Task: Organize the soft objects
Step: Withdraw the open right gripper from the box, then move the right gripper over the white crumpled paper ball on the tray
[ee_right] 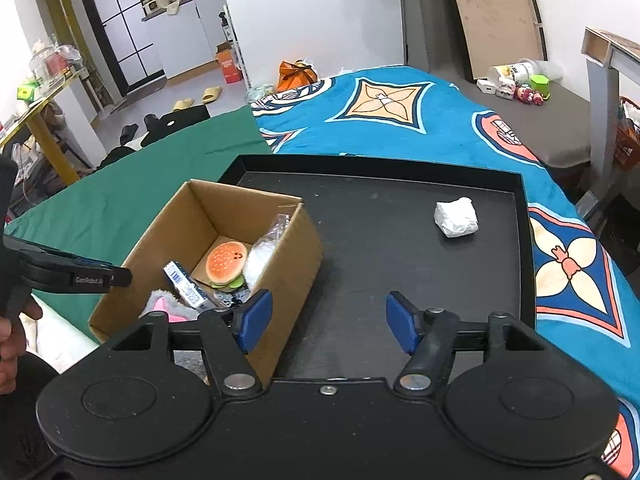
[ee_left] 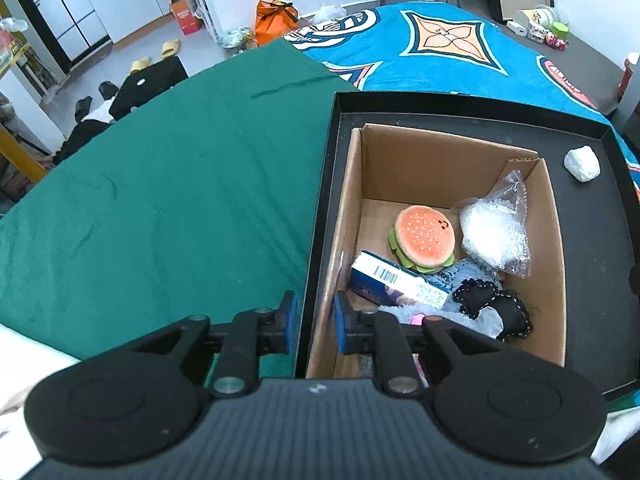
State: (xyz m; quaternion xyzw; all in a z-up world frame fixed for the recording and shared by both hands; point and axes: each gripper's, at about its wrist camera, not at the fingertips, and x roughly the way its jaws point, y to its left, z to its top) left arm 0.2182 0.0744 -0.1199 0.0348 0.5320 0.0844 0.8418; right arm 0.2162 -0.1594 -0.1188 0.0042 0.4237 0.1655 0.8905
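A cardboard box (ee_left: pixel 552 248) (ee_right: pixel 296 256) stands in a black tray (ee_left: pixel 600 280) (ee_right: pixel 380 248). Inside lie a plush burger (ee_left: pixel 425 237) (ee_right: pixel 225 262), a clear bag of white stuff (ee_left: pixel 496 232) (ee_right: pixel 260 256), a blue packet (ee_left: pixel 396 280) (ee_right: pixel 186 284), a black lacy cloth (ee_left: pixel 496 304) and a pink-white fluffy item (ee_right: pixel 168 305). A white crumpled wad (ee_left: pixel 582 163) (ee_right: pixel 457 218) lies on the tray's far right. My left gripper (ee_left: pixel 315 324) is narrowly open, its jaws either side of the tray's and box's left walls. My right gripper (ee_right: pixel 330 320) is open and empty above the tray, right of the box.
The tray sits on a bed with a green sheet (ee_left: pixel 180 184) (ee_right: pixel 120 208) and a blue patterned blanket (ee_left: pixel 440 44) (ee_right: pixel 400 112). Toys and containers stand on a grey surface (ee_right: pixel 560 108) at the far right. The floor with slippers (ee_right: pixel 200 98) lies beyond.
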